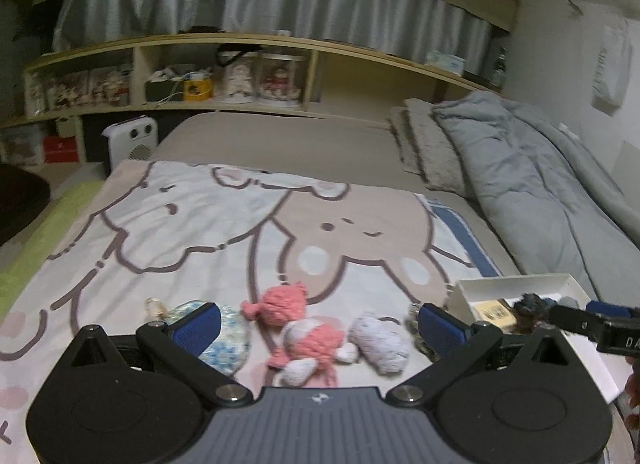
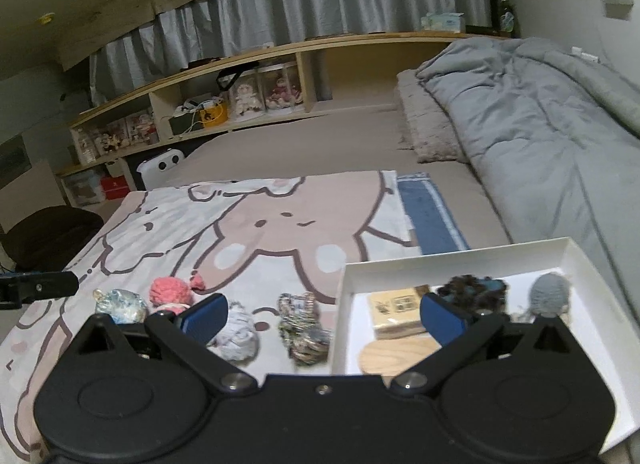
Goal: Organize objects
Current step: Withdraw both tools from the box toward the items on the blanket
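Note:
Small soft toys lie in a row on the cartoon blanket (image 1: 192, 224). A pink and white knitted doll (image 1: 304, 332) lies between the fingers of my open left gripper (image 1: 320, 324), with a pale blue patterned ball (image 1: 224, 336) to its left and a lilac knitted lump (image 1: 380, 338) to its right. My right gripper (image 2: 324, 314) is open and empty above a multicoloured yarn bundle (image 2: 304, 328) and the lilac lump (image 2: 236, 334). A white box (image 2: 576, 260) at the right holds a wooden block (image 2: 396, 314), a dark fuzzy toy (image 2: 472, 288) and a grey knitted toy (image 2: 550, 296).
A folded grey duvet (image 2: 540, 136) lies along the right of the bed. A wooden shelf (image 1: 224, 76) with dolls and boxes runs along the far wall. A white heater (image 1: 130, 140) stands beyond the bed's left corner.

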Available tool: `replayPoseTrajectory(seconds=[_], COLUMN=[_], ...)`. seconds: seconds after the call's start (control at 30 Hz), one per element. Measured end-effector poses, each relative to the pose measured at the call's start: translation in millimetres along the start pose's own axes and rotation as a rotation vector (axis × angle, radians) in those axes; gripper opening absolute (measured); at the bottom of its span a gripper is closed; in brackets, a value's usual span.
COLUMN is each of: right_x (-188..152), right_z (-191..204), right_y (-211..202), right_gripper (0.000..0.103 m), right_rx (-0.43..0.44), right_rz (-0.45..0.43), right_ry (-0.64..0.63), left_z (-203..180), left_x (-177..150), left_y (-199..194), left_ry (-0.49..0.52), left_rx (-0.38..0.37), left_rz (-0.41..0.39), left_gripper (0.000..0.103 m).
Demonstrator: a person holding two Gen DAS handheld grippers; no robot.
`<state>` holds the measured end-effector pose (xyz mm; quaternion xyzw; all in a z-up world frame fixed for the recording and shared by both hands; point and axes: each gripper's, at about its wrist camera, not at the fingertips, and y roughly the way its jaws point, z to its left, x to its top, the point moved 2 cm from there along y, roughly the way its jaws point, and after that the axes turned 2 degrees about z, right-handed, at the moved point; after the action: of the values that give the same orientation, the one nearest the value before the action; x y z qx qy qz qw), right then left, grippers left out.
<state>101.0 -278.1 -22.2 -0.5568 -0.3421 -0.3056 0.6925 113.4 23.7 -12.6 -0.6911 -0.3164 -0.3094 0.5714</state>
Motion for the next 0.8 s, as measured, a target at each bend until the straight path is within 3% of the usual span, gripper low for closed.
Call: replayPoseTrajectory(seconds=[0.37,0.8], right_x=[-5,-21], right_z=[33,55], right_y=[34,71], right_gripper=[0.103,0.103], right_rx=[0.014,-0.055], right_rz=[0.006,0.005], right_ry=[-0.065,-0.29], left_z=[50,81], left_x=[3,-11], left_y=[10,56], left_ry=[-0.055,-0.131], left_rx=[0.061,0.182], left_rz=[-0.008,0.048], left_gripper=[0.103,0.103])
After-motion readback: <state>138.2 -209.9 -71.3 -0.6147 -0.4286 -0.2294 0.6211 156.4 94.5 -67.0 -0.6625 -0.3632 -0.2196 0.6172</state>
